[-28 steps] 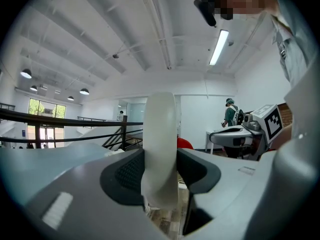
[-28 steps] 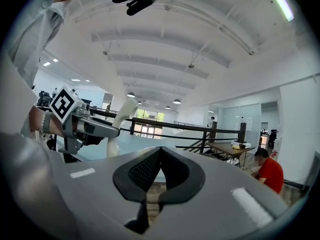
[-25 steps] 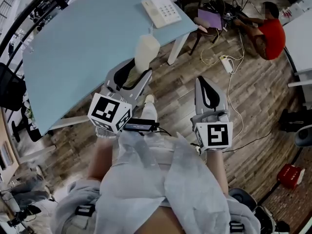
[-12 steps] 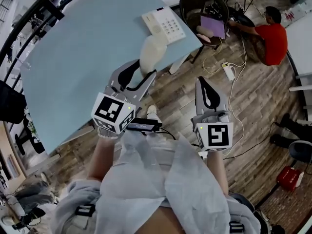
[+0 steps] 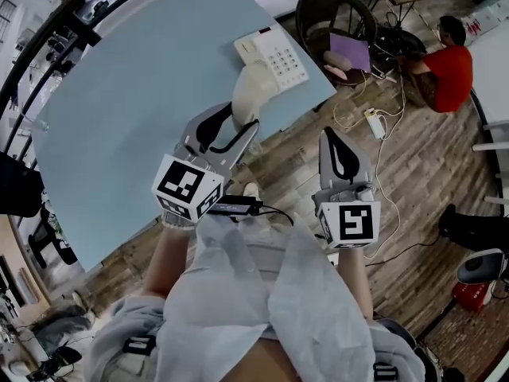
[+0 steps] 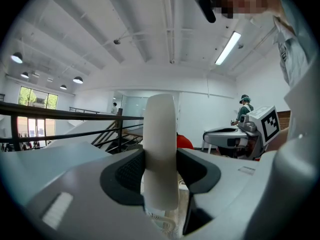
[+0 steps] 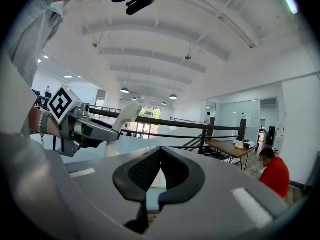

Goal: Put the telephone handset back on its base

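One handset (image 5: pixel 248 92) is clamped between the left gripper's (image 5: pixel 237 119) fingers, above the desk (image 5: pixel 135 86) edge, at 7 o'clock from the one base (image 5: pixel 272 52). The right gripper's (image 5: pixel 332 138) fingers are together and empty. Only the head view shows the base; the left gripper view shows a coiled cord (image 6: pixel 161 223).

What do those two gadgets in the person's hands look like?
Both the left claw and right claw are pale grey shells with black ribbed pads. Each carries a white cube with black square markers. The person wears a light grey top.
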